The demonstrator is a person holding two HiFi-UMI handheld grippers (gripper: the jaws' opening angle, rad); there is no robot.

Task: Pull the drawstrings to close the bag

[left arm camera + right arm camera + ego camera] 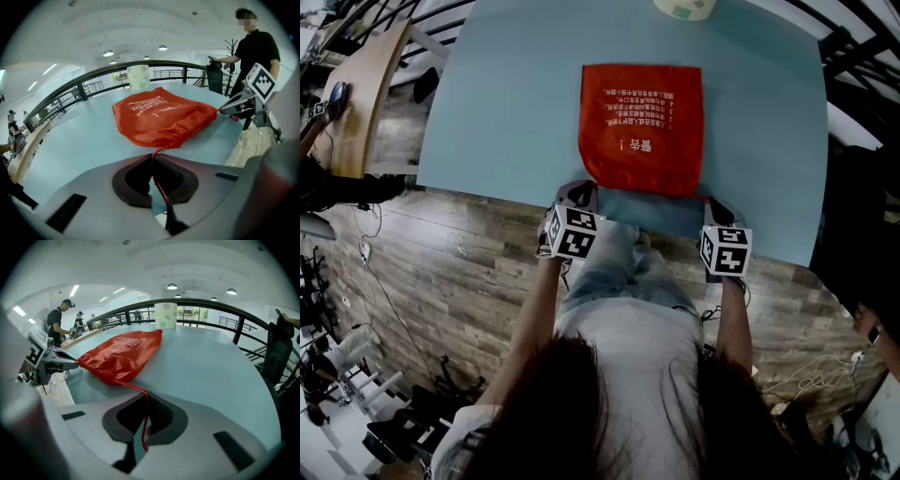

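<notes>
L gripper [577,195], R gripper [716,210]: both clamped on drawstrings [158,152] at 7 & 5 o'clock of red bag [642,127] (mouth gathered), on table [487,112]. Risk: uneven pull drags bag; cord slips free.

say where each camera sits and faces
Head view: on the person's head, steeply down at the red bag on the table; hair, forearms, left gripper, right gripper show.
Left gripper view: on the left gripper, along jaws shut on a drawstring toward the bag; right gripper shows.
Right gripper view: on the right gripper, likewise from the other corner; left gripper shows.
Gripper views share the bag.
</notes>
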